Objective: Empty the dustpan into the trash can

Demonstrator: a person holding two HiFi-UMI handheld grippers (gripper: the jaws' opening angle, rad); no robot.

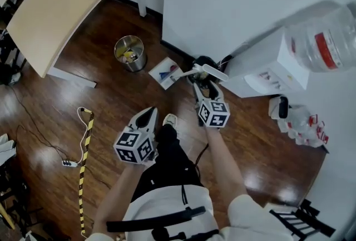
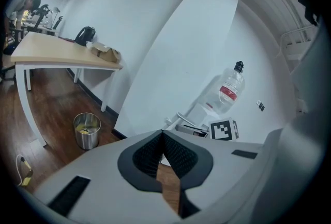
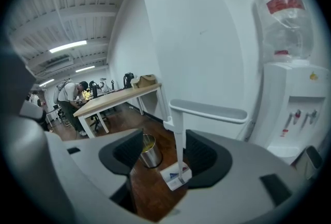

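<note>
Floor: dark wood planks [image 1: 111, 123] all round, and a white wall [image 1: 222, 0] up ahead of both tools.
Table: a pale curved table [image 1: 61, 6] sits far off to the left of the left gripper, well clear of everything.
Striped strip: a yellow-and-black strip [image 1: 84, 156] lies along the floor, left of the left gripper and near it.
Trash can: the shiny metal trash can [image 1: 129, 53] stands upright on the floor, ahead of the left gripper and a touch to its left. There is yellow litter inside it, and nothing is touching it.
Left gripper: over to the left gripper [image 1: 147, 117], pointing forward and downward above the floor. Its pads meet at the tips, closed on nothing at all.
Dustpan: there is the white dustpan [image 1: 166, 73], resting on the floor between the trash can and the right gripper. It sits just beside the can and apart from it, with something blue and red in it.
Handle: the dustpan's long handle [image 3: 179, 155] rises upright from the pan to a flat grip bar across its top.
Right gripper: now the right gripper [image 1: 207, 85], jaws standing apart. The handle's post stands between them, closer to the right-hand pad, and the pads are not clamped on it.
Water cooler: a white water cooler [image 1: 261, 67] with a clear bottle [image 1: 325, 39] on top stands against the wall, ahead and to the right of the right gripper.
</note>
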